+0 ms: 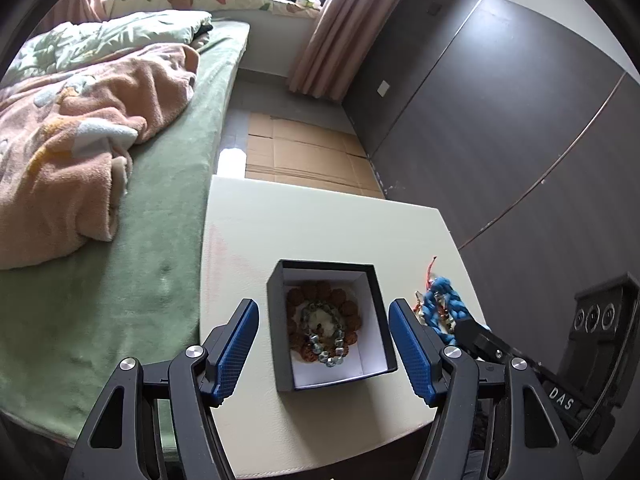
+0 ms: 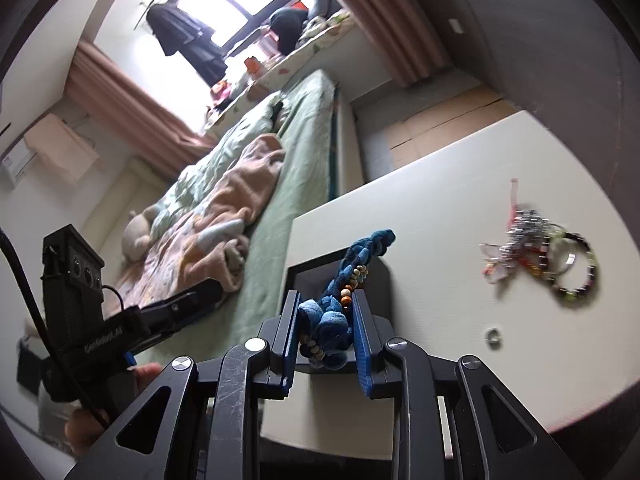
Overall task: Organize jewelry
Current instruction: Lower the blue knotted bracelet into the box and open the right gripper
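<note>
A black box [image 1: 276, 328] with a white lining stands on the cream table [image 1: 320, 224]. A brown bead bracelet [image 1: 354, 314] and a grey-green bead bracelet [image 1: 326, 350] lie inside it. My left gripper [image 1: 324, 344] is open, one finger on each side of the box. My right gripper [image 2: 326, 320] is shut on a blue braided necklace [image 2: 332, 320] with small beads, held just above the box's edge [image 2: 380, 276]. The necklace also shows in the left wrist view [image 1: 442, 304], right of the box.
A tangle of bracelets and chains [image 2: 540, 252] lies on the table to the right, with a small ring [image 2: 494, 336] nearer me. A bed [image 1: 152, 264] with a peach blanket [image 1: 76, 148] borders the table's left side. Flat cardboard [image 1: 304, 156] lies on the floor beyond.
</note>
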`<state>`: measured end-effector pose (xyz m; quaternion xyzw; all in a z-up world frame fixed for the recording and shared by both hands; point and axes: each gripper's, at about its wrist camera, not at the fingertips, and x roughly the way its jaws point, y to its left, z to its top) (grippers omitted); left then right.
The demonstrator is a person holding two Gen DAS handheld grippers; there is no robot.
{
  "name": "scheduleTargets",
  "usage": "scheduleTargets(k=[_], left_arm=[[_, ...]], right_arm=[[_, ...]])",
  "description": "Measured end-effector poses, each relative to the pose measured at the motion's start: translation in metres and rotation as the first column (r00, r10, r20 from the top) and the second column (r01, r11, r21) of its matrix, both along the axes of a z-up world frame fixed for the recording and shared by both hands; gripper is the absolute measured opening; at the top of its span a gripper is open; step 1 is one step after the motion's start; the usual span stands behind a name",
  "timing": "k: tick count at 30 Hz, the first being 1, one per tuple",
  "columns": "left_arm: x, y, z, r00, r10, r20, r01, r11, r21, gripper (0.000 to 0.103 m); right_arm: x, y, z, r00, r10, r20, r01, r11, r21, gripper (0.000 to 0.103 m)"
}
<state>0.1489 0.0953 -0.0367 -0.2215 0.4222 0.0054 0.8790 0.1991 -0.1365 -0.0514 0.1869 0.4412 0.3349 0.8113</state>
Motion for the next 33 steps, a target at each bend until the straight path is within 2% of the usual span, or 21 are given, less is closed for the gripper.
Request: scheduleTargets(k=[5,7,8,9,13,17,20,23,27,33], left_arm=[[-0.006,0.009,0.001,1.0,0.02,0.014,-0.02,1.0,0.002,0.069],[-0.009,0.014,0.002,0.999,0.033,0.027,-0.033,0.999,-0.005,0.069],[-0.009,0.015,0.001,0.999,0.036,0.028,-0.036,0.999,-0.003,0.069],[-0.01,0.015,0.001,0.999,0.04,0.028,-0.04,0.999,0.0,0.069],[-0.008,0.013,-0.003,0.999,0.035,0.018,-0.035,0.999,-0.002,0.072],[-0.002,0.003,-0.003,1.0,0.012,0.026,-0.013,1.0,0.027,0.072],[0.009,-0.012,-0.005,0.997,-0.045,0.057,0.044,0.999,0.023,0.072],[0.027,-0.032,-0.012,0.996,-0.092,0.006,0.091,0.995,0.04,0.072],[0.046,-0.066,-0.011,0.985,-0.175,-0.006,0.175,0.982,0.076,0.072],[0.089,-0.106,-0.016,0.945,-0.323,-0.055,0.327,0.942,0.082,0.072]], right_arm=[[0.011,0.028,0.001,0.997,0.072,-0.007,-0.072,0.997,0.002,0.029],[0.016,0.039,0.001,0.994,0.11,-0.015,-0.11,0.994,-0.016,0.046],[0.021,0.044,-0.002,0.99,0.133,-0.046,-0.134,0.991,-0.026,0.062],[0.024,0.044,-0.003,0.989,0.137,-0.063,-0.139,0.99,-0.032,0.066],[0.027,0.027,0.004,0.994,0.104,-0.03,-0.105,0.994,-0.039,0.066],[0.031,-0.016,0.01,0.999,0.032,-0.02,-0.033,0.999,-0.017,0.067],[0.03,-0.05,0.015,1.0,-0.022,-0.008,0.021,0.998,-0.053,0.067],[0.033,-0.087,0.012,0.995,-0.092,-0.036,0.09,0.994,-0.062,0.067],[0.038,-0.123,-0.001,0.98,-0.177,-0.091,0.168,0.981,-0.099,0.067],[0.063,-0.152,-0.022,0.961,-0.241,-0.136,0.229,0.968,-0.1,0.067]])
